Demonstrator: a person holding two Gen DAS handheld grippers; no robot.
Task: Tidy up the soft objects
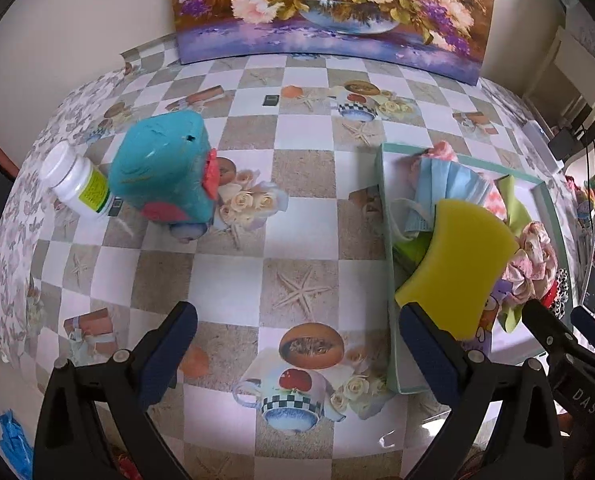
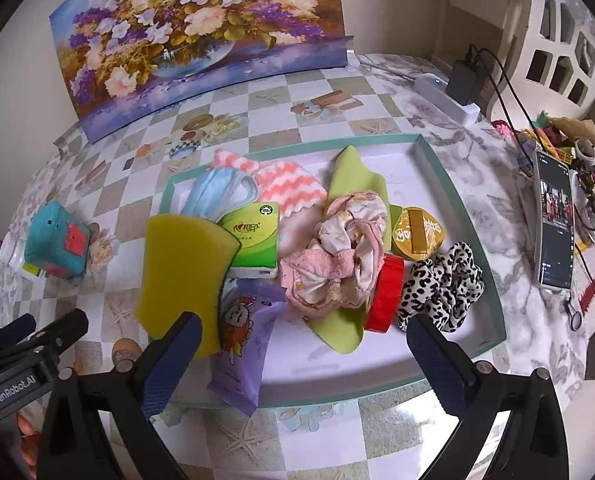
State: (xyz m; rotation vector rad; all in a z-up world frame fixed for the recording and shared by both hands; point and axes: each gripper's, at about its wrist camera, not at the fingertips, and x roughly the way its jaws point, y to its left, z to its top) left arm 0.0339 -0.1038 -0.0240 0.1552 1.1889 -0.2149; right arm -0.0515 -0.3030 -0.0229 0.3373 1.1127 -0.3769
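A white tray with a teal rim [image 2: 457, 208] holds several soft things: a blue face mask [image 2: 217, 194], a pink-and-white cloth [image 2: 289, 184], a green tissue pack [image 2: 255, 240], a pink scrunchie [image 2: 337, 256] and a leopard scrunchie [image 2: 441, 288]. A yellow sponge [image 2: 181, 272] leans over the tray's left edge, also seen as the sponge [image 1: 461, 264]. My right gripper [image 2: 301, 328] hangs open above the tray's near side, gripping nothing. A teal plush toy [image 1: 165, 168] sits on the table left of the tray [image 1: 381, 184]. My left gripper [image 1: 297, 320] stands open over bare tablecloth.
A white bottle [image 1: 77, 188] lies against the plush toy. In the tray are also a purple wipes pack [image 2: 245, 340], a red roll [image 2: 385, 296] and a gold lid [image 2: 417, 232]. A phone [image 2: 555, 232], a power strip [image 2: 445, 96] and cables lie right of the tray. A flower painting [image 2: 201, 40] stands at the back.
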